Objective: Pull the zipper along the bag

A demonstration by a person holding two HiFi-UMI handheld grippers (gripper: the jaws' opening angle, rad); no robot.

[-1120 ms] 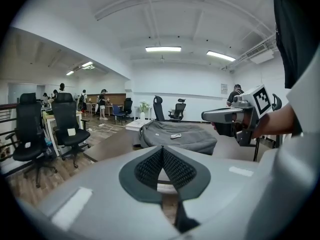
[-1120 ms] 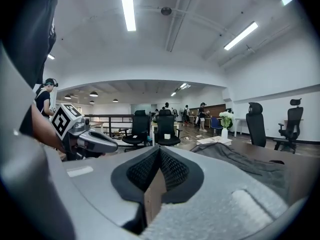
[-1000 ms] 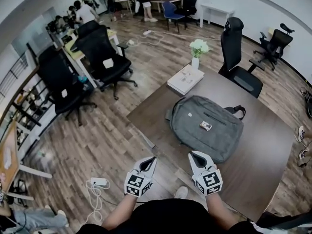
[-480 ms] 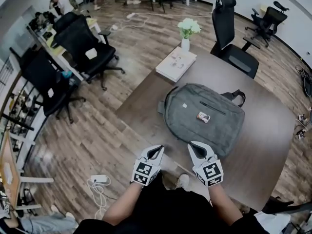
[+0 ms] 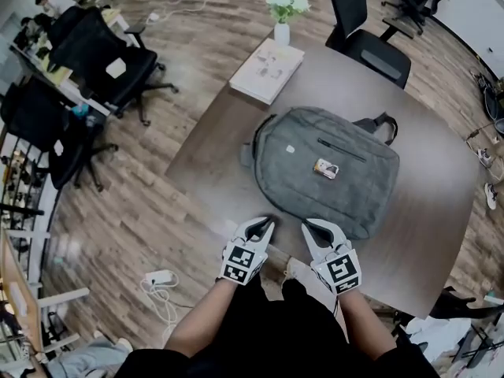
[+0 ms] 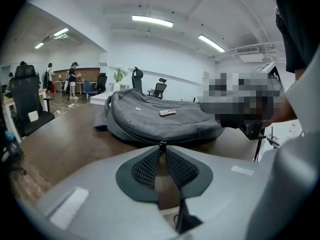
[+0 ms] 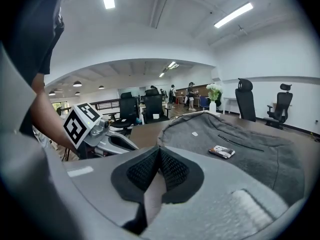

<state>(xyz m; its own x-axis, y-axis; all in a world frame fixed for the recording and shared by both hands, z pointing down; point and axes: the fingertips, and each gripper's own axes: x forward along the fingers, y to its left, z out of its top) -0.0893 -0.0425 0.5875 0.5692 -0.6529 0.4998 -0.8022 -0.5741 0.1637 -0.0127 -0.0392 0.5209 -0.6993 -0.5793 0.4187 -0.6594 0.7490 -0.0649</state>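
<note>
Bag (image 5: 327,176) and zipper look untouched: the bag lies flat in the middle of the dark table (image 5: 441,211), just beyond both grippers, so I judge the whole pull is yet to do. I cannot make out the slider. Nearest, the left gripper (image 5: 266,224) hovers at the table's near edge, its jaws opening with nothing between them. Just right of it, the right gripper (image 5: 309,227) has its jaws pressed together, empty. A small packet (image 5: 327,168) rests on the bag. Farther off are a white box (image 5: 266,69), a vase of flowers (image 5: 283,6), office chairs (image 5: 118,69) and a plank floor (image 5: 181,235).
</note>
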